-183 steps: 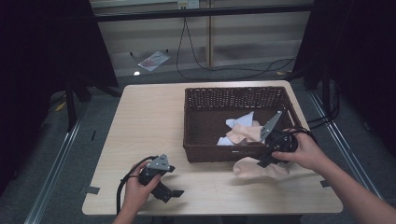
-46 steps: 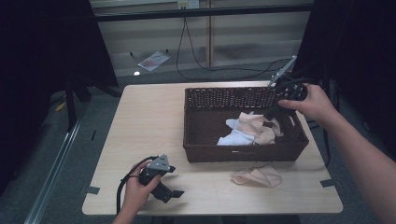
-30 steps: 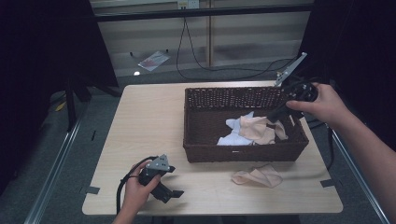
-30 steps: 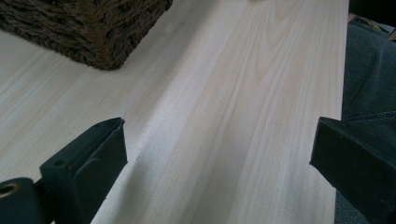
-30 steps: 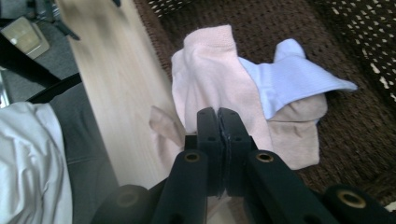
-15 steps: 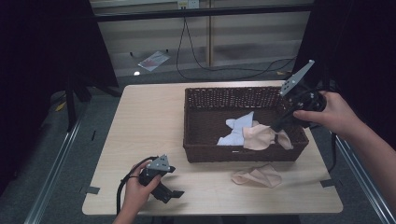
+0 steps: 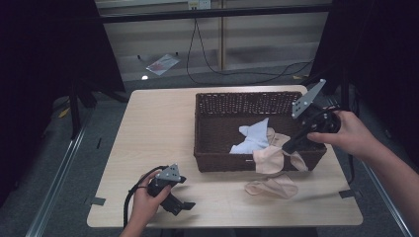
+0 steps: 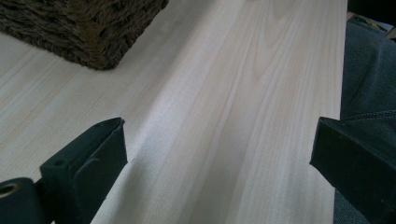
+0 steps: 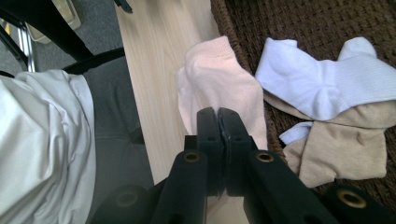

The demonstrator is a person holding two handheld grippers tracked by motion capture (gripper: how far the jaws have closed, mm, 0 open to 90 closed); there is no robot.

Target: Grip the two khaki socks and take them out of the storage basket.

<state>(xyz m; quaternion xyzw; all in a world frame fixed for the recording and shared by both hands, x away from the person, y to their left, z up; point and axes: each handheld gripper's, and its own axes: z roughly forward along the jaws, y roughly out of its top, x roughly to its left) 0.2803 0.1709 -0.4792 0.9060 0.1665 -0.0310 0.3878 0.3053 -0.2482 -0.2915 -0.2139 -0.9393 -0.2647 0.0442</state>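
The pale wooden table [image 7: 148, 148] carries a dark wicker basket [image 7: 217, 106] toward its right half. Inside the basket lie a white sock [image 7: 253, 137] and a tan sock [image 9: 336, 149], the white one partly over the tan. A pink sock [image 7: 268, 160] hangs over the basket's near rim, touching it, and its top is pinched by the right gripper [image 7: 291, 145], whose jaws are pressed together on the fabric; in the right gripper view this sock [image 9: 219, 88] drapes down from the closed jaws beside the wicker wall. A second pink sock [image 7: 272, 187] lies flat on the table just in front of the basket. Near the table's front left edge the left gripper [image 7: 184, 206] rests on the wood, well apart from the basket, jaws spread wide with bare table between them
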